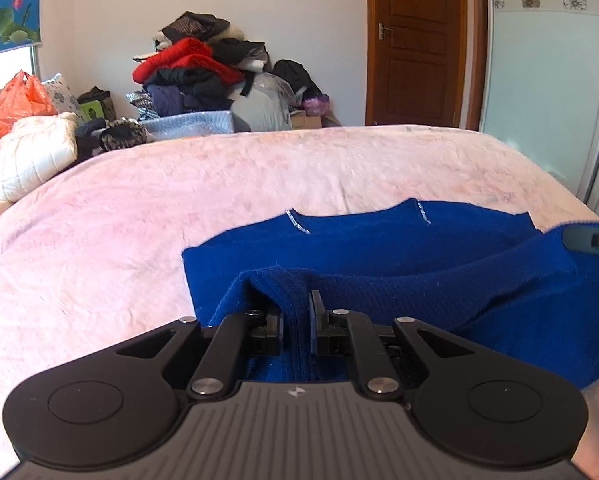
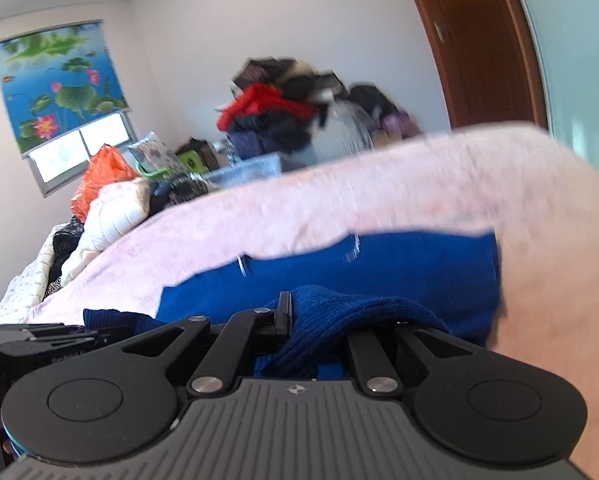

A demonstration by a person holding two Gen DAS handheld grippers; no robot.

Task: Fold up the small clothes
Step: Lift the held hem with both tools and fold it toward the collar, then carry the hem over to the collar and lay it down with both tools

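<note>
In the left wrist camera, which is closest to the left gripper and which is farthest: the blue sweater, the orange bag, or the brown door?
1. Blue sweater: right in the left gripper, pinched between its fingers.
2. Orange bag: far left, past the pink bedspread, by the window.
3. Brown door: upper right, in the back wall beyond the bed.
</note>
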